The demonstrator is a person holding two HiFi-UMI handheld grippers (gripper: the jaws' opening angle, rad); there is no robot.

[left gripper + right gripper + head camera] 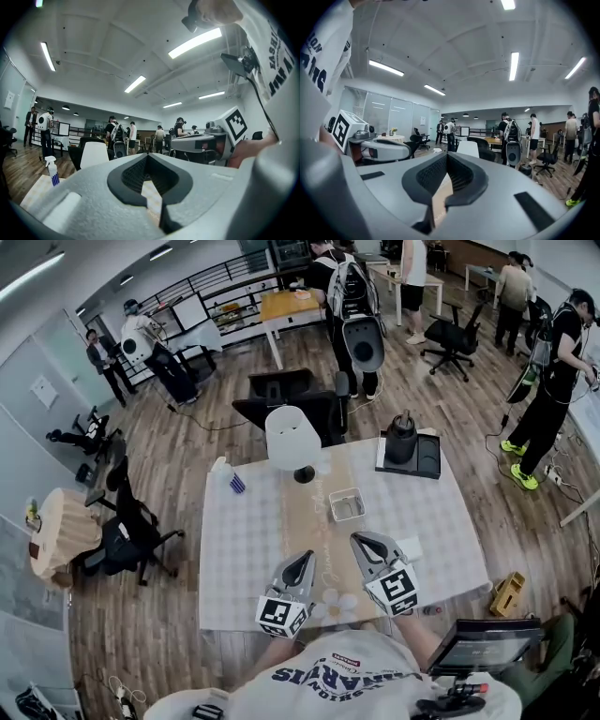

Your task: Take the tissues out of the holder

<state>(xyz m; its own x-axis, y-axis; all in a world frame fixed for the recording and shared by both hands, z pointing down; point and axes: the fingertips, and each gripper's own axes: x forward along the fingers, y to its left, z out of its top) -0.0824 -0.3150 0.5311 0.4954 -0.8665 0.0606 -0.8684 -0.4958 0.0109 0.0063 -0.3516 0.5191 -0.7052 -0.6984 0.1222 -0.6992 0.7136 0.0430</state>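
Our checked tabletop (253, 549) fills the head view, with a white chair (292, 435) at its twelve o'clock edge and a black tray (429, 463) bearing a dark pot (401, 439) at two. At six, the left gripper (307, 557) and right gripper (359, 540) hover with fingers closed on nothing. The small rectangular holder (347, 504) sits near centre, apart from both. A spray bottle (230, 480) stands at ten. White crumpled pieces (339, 600), possibly tissues, lie between the grippers.

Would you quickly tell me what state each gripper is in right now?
Left gripper: closed, holding nothing.
Right gripper: closed, holding nothing.
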